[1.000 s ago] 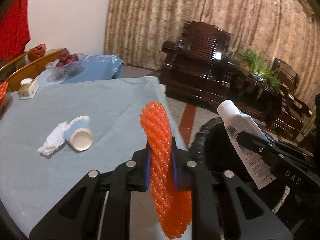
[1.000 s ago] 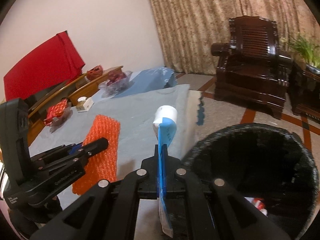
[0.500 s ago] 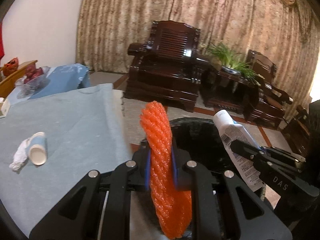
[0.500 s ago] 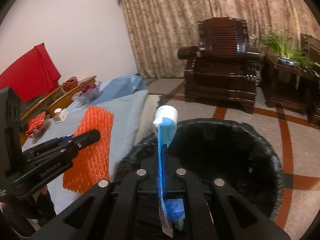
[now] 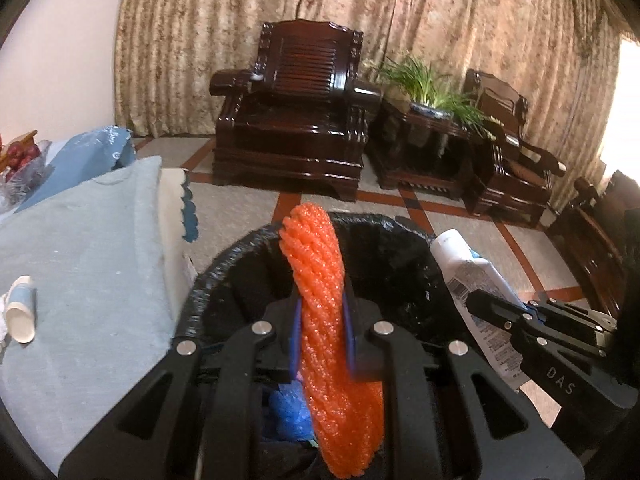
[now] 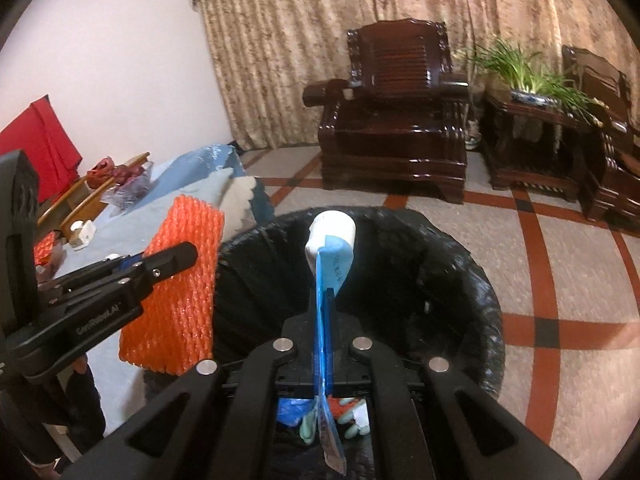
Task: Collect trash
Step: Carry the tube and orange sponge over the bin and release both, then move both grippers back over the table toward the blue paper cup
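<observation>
Left gripper (image 5: 322,336): jaws pinching orange foam net (image 5: 332,340), held over open mouth of black-lined bin (image 5: 224,256). Right gripper (image 6: 325,344): jaws pressed on flattened blue-and-white tube (image 6: 330,256), also above bin. Both pieces ready to drop, neither released yet. Some trash already lies at bin bottom: blue crumple, pale scraps. Left to collect: paper cup (image 5: 20,314) lying on its side on grey tabletop (image 5: 92,264), white wad just beside it at frame edge.

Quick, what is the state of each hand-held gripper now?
Left hand-held gripper: closed on the orange foam net.
Right hand-held gripper: closed on the squeeze tube.
</observation>
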